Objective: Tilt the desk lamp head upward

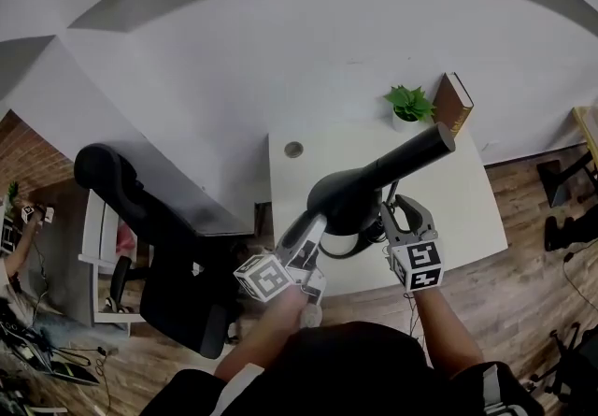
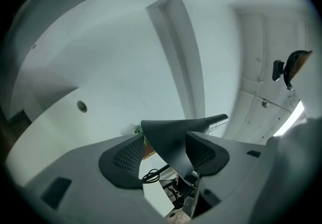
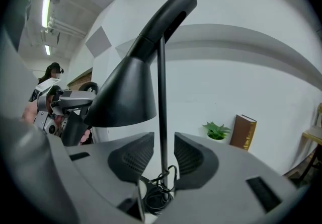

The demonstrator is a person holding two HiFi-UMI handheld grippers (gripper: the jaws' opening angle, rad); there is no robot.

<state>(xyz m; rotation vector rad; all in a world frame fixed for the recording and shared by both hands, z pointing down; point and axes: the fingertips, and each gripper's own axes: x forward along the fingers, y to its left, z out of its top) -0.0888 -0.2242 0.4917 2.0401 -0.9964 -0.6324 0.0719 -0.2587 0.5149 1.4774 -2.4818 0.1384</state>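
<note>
In the head view, the black cone-shaped desk lamp head [image 1: 355, 194] stands over the white table [image 1: 308, 166]. Its long barrel runs up and to the right, away from us. The left gripper [image 1: 313, 235] sits at the head's near rim and is the better placed for the upward tilt, we judge. The right gripper [image 1: 408, 218] is lower, by the base.

In the left gripper view, the jaws are spread wide with the rim between them, unclamped.

Only the right gripper view shows the thin black stem [image 3: 162, 117] upright between partly open jaws, with a gap on each side.

Black desk lamp [image 3: 162, 117], conical head [image 3: 126, 97] tilted, stands on white desk [image 1: 467, 218].
</note>
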